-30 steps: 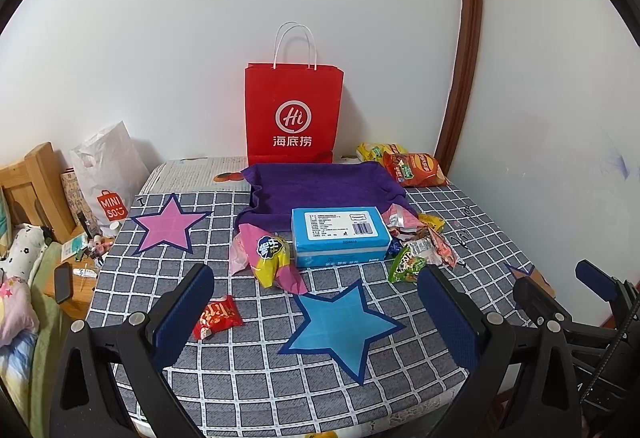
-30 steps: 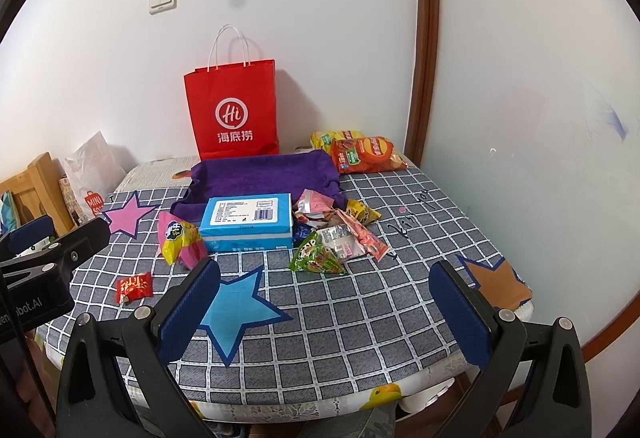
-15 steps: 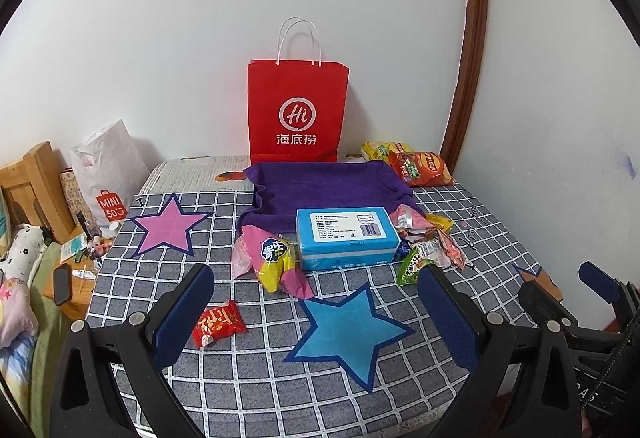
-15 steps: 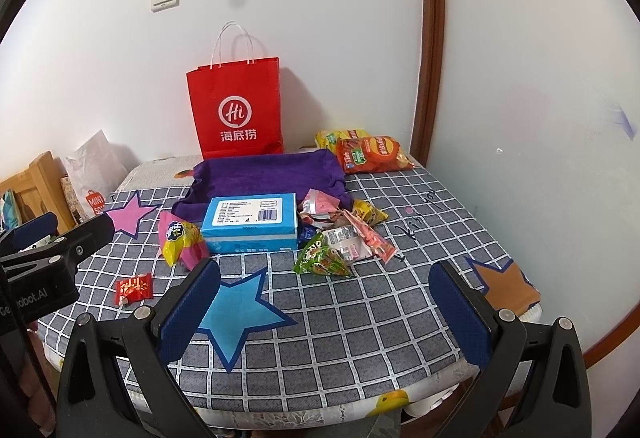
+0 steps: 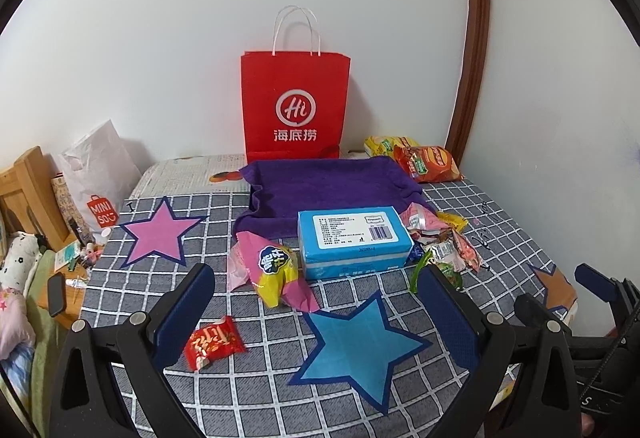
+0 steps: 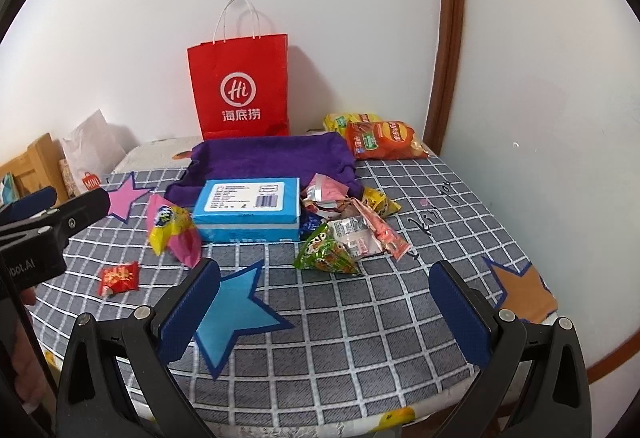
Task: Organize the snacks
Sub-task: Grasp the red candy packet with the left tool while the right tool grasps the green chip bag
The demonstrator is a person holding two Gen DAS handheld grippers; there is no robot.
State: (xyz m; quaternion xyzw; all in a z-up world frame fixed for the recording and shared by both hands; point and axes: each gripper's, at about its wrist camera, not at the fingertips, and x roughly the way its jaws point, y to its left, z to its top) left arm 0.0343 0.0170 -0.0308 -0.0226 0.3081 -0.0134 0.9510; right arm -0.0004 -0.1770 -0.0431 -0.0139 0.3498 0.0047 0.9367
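Observation:
Snack packets lie around a blue box (image 5: 354, 240) (image 6: 249, 208) on a grey checked table. A yellow-pink packet (image 5: 274, 270) (image 6: 172, 230) lies left of the box, and a small red packet (image 5: 214, 342) (image 6: 119, 277) lies nearer the front left. A pile of small packets (image 5: 444, 244) (image 6: 352, 228) lies right of the box, with a green packet (image 6: 326, 252) in front. My left gripper (image 5: 320, 312) is open and empty above the blue star (image 5: 356, 342). My right gripper (image 6: 322, 308) is open and empty above the table's front.
A red paper bag (image 5: 294, 110) (image 6: 242, 88) stands against the back wall behind a purple cloth (image 5: 328, 186) (image 6: 268, 162). Chip bags (image 5: 426, 160) (image 6: 380, 138) lie at the back right. A pink star (image 5: 158, 232), an orange star (image 6: 520, 288) and a white bag (image 5: 94, 174) also show.
Both grippers have moved forward toward the table, so the box and packets look larger and lower in view. Both stay open. Nothing on the table has moved.

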